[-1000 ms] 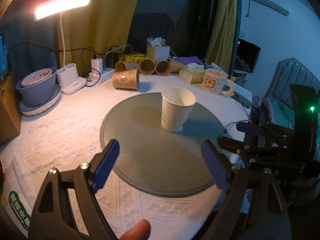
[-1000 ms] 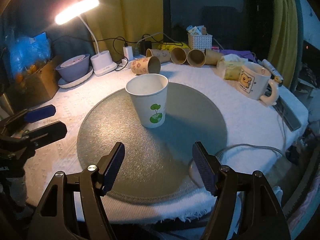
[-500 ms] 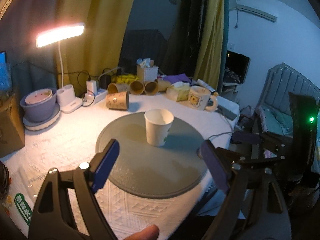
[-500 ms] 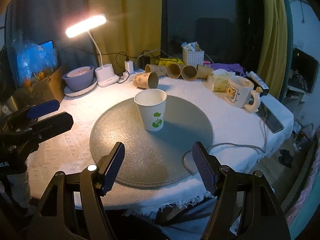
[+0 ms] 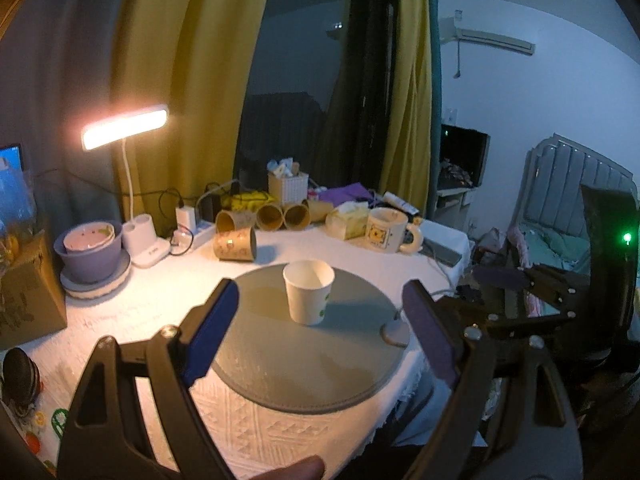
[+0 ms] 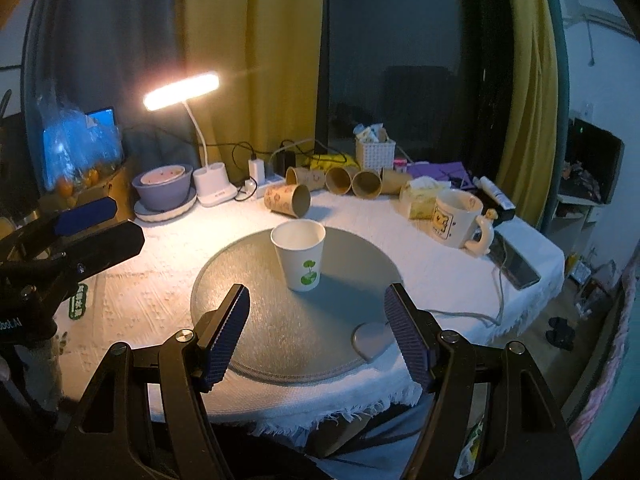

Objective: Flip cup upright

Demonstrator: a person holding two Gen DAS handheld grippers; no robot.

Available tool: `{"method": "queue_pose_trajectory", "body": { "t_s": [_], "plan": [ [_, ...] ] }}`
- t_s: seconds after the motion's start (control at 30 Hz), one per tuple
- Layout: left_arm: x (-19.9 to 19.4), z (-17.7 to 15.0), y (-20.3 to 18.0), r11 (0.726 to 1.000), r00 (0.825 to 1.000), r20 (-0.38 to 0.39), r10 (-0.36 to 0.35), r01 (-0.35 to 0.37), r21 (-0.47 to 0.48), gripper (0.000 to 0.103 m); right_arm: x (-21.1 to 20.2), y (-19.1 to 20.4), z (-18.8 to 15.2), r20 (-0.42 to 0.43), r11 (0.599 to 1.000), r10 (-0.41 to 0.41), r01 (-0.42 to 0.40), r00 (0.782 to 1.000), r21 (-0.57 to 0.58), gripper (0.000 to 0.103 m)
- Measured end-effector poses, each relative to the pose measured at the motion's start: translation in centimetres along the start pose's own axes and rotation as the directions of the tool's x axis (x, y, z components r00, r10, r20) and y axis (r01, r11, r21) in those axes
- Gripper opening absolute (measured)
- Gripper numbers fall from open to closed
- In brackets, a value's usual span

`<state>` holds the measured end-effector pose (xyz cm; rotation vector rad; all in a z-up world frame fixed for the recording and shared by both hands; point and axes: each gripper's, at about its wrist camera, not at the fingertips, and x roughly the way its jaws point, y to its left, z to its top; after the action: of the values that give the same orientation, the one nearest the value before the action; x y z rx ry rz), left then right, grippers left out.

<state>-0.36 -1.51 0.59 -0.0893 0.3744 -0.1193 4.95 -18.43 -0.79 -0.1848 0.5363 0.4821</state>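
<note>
Currently the white paper cup (image 6: pixel 299 255) is seen standing upright, mouth up, on the round grey mat (image 6: pixel 260 320). Nothing is gripped: the left gripper (image 5: pixel 320 340) and right gripper (image 6: pixel 318 336) are both held spread wide, well clear of it.

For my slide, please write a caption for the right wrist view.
White paper cup stands upright on round grey mat; open right gripper empty.

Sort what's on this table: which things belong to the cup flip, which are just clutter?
Job: white paper cup, upright on the round grey mat; left tool; right tool.

Clutter: tipped brown cups, bear mug, desk lamp, purple bowl.
</note>
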Motion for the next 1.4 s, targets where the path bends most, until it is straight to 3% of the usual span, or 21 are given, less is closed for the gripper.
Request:
{"method": "queue_pose_trajectory", "body": {
  "t_s": [0.2,0.3,0.7,1.17,1.4],
  "plan": [
    [-1.0,0.7,-0.4,1.000,0.999,0.033,-0.007,0.007,0.005,0.086,-1.9,-0.1,0.7,0.046,1.000,-0.018,0.019,0.999,-0.011,0.073],
    [-1.8,1.1,-0.5,1.000,0.998,0.056,-0.015,0.015,0.002,0.093,-2.9,-0.1,1.1,0.071,0.999,-0.027,0.028,0.997,-0.017,0.073],
    [-4.4,2.7,-0.3,1.000,0.991,0.131,-0.010,0.008,0.012,0.093,-5.9,0.5,2.4,0.143,0.999,-0.032,0.037,0.989,-0.038,0.073],
    [-6.6,3.1,1.4,0.994,0.977,0.179,0.113,-0.112,-0.016,0.093,-6.7,2.4,3.5,0.164,0.998,0.044,-0.037,0.986,-0.042,0.073],
    [-6.4,3.0,1.3,0.993,0.977,0.175,0.120,-0.120,-0.011,0.093,-6.3,2.4,3.4,0.163,0.998,0.056,-0.050,0.985,-0.037,0.073]
  ]
}}
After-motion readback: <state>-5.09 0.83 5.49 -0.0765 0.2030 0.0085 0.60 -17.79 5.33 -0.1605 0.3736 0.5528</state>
